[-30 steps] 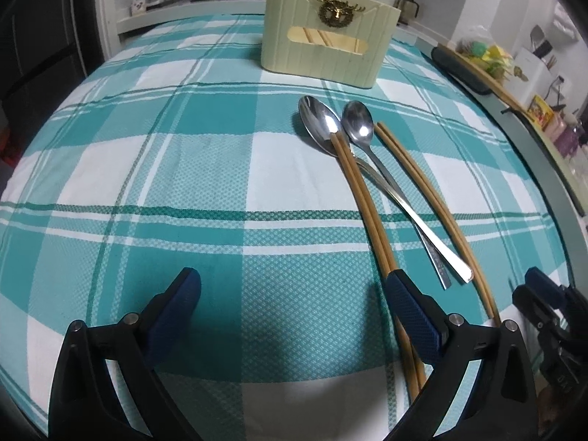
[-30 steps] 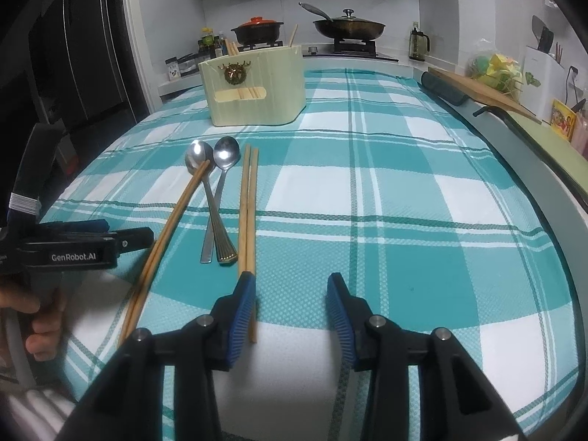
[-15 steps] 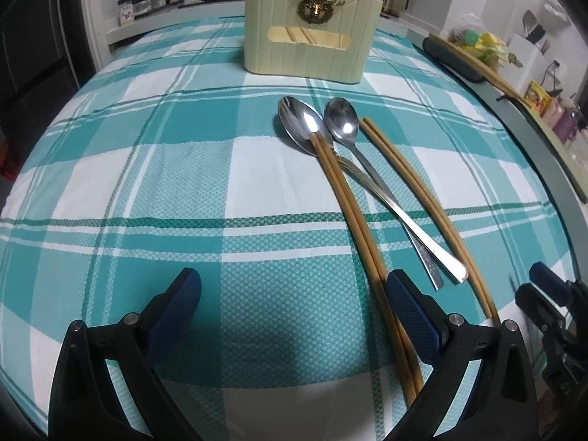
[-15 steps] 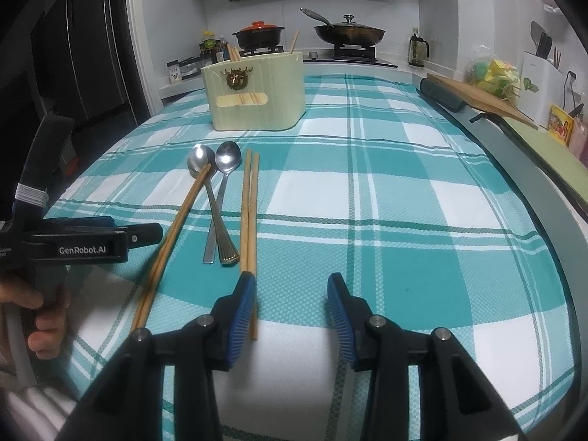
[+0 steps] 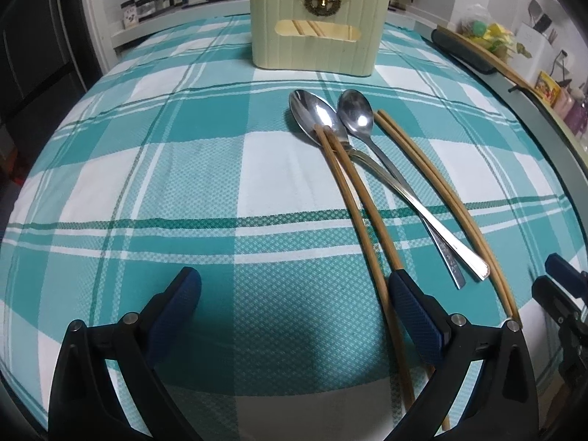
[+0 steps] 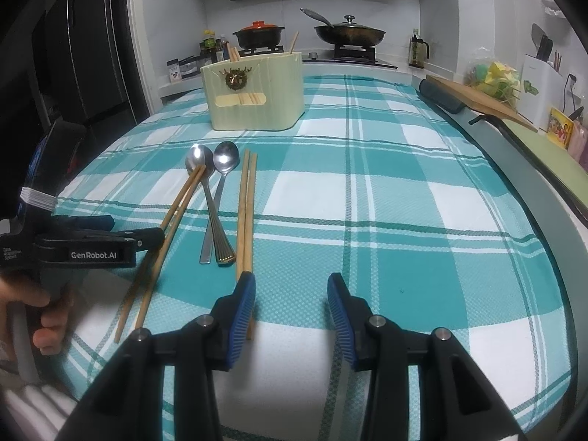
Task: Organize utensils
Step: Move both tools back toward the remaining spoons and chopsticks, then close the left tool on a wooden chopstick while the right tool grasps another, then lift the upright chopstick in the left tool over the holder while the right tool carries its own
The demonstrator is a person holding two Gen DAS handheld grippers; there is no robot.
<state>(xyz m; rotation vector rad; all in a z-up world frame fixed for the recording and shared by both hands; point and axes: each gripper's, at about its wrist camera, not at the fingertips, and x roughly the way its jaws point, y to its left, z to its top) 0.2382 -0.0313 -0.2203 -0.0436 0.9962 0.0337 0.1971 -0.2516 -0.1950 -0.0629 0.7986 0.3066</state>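
Left wrist view: two spoons (image 5: pixel 352 125) and two chopstick pairs (image 5: pixel 367 217) lie lengthwise on the checked cloth (image 5: pixel 183 169), bowls toward the cream holder (image 5: pixel 318 25). Left gripper (image 5: pixel 294 301) and right gripper (image 6: pixel 290 305) gape empty; near chopstick ends are hidden behind fingers.

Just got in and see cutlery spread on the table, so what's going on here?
A person holds a two-finger gripper in each hand over a teal checked tablecloth. The left gripper and right gripper are both open and hold nothing. Two spoons and two pairs of chopsticks lie loose on the cloth; one pair's tips rest on a spoon bowl. A cream utensil holder, with some chopsticks already inside, stands beyond them.
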